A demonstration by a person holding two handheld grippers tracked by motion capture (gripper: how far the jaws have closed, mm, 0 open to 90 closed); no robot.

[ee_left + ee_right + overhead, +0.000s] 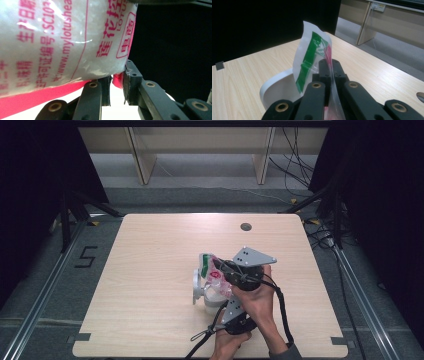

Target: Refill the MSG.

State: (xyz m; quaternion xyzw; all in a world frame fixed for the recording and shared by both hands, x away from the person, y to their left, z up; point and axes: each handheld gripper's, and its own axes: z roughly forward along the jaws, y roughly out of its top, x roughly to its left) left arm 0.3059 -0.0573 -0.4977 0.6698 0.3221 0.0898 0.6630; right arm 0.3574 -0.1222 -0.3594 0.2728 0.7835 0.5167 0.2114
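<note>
A clear plastic bag [210, 268] of white grains, printed in pink and green, is held tilted above a white cup [198, 289] near the table's middle. My right gripper [223, 268], under its grey plate, is shut on the bag's upper edge. In the right gripper view its jaws [330, 65] pinch the clear film beside the green stripe of the bag [308, 58], with the cup [275, 88] just below. My left gripper [223, 298] comes up from below. In the left gripper view its jaws [117, 81] are closed on the pink bottom corner of the bag [62, 37].
The wooden table [150, 265] has a round cable hole [245, 226] at the back right. Both hands and trailing cables sit near the front edge. Black curtains, cables on the floor and a bench's wooden legs [142, 160] lie beyond.
</note>
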